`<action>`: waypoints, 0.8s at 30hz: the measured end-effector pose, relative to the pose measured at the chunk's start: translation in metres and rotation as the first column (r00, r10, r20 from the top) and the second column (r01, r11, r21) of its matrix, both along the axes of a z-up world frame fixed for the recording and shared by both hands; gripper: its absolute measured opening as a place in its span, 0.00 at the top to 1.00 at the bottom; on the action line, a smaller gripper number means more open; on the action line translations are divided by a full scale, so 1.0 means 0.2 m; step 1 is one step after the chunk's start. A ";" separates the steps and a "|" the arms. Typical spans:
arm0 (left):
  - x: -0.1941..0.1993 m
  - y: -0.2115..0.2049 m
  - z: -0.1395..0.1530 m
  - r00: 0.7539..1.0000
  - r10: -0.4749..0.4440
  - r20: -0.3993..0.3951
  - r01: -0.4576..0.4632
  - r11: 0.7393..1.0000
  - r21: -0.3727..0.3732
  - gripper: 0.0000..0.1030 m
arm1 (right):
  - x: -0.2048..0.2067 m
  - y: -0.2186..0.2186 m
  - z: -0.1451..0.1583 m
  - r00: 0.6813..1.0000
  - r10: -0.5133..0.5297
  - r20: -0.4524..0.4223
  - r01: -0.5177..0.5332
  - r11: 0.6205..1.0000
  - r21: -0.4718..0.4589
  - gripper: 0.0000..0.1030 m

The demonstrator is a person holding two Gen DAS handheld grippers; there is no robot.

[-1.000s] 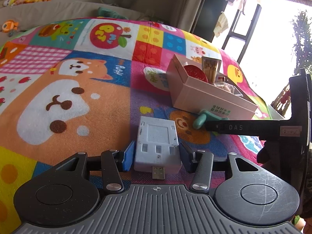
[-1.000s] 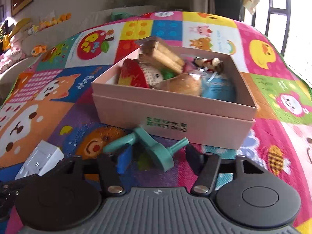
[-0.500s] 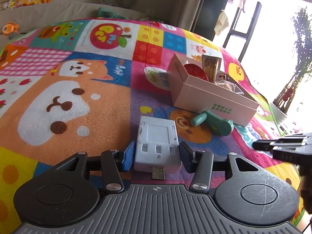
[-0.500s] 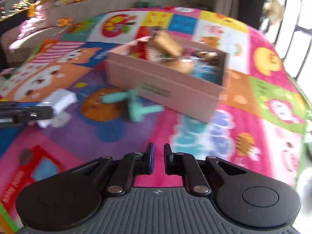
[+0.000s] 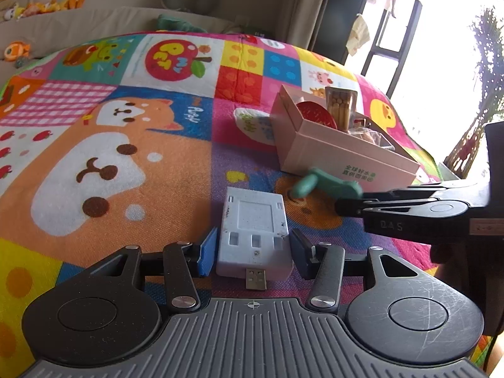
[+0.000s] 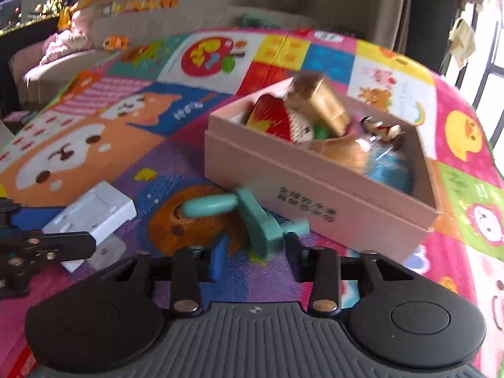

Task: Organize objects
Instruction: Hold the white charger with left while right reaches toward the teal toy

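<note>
A white USB plug block (image 5: 253, 230) lies on the colourful play mat (image 5: 126, 189). My left gripper (image 5: 253, 255) is shut on its near end, one pad against each side. A teal plastic toy (image 6: 258, 223) with a handle and a disc lies just in front of the pink cardboard box (image 6: 283, 182). My right gripper (image 6: 256, 260) stands open around the toy's disc, and its pads are not clearly pressing. The left wrist view shows the right gripper (image 5: 346, 203) from the side, its tips at the teal toy (image 5: 327, 186).
The pink box (image 5: 340, 157) holds several toys and snack packs. A beige sofa (image 5: 94, 22) with plush toys runs along the back. A bright window and a plant stand to the right, past the mat's edge.
Half a second ago the right gripper was drawn back from the box with its jaws shut. Now it is back at the teal toy with its jaws apart. The left gripper stayed put.
</note>
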State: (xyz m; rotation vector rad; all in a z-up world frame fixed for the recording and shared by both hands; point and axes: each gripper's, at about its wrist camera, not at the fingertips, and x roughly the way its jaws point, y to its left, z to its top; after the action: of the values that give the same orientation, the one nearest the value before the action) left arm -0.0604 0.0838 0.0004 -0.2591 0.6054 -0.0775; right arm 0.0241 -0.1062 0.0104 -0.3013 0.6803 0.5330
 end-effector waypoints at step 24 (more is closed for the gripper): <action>0.00 -0.05 0.01 1.000 0.006 -0.010 -0.005 0.998 0.069 0.47 | -0.22 -0.34 0.08 0.974 -0.194 -0.121 0.216 0.954 0.207 0.11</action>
State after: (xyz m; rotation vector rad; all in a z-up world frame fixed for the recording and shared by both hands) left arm -0.0595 0.0741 0.0020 -0.1938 0.6160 -0.0499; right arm -0.0207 -0.1743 0.0269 0.0044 0.7324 0.4208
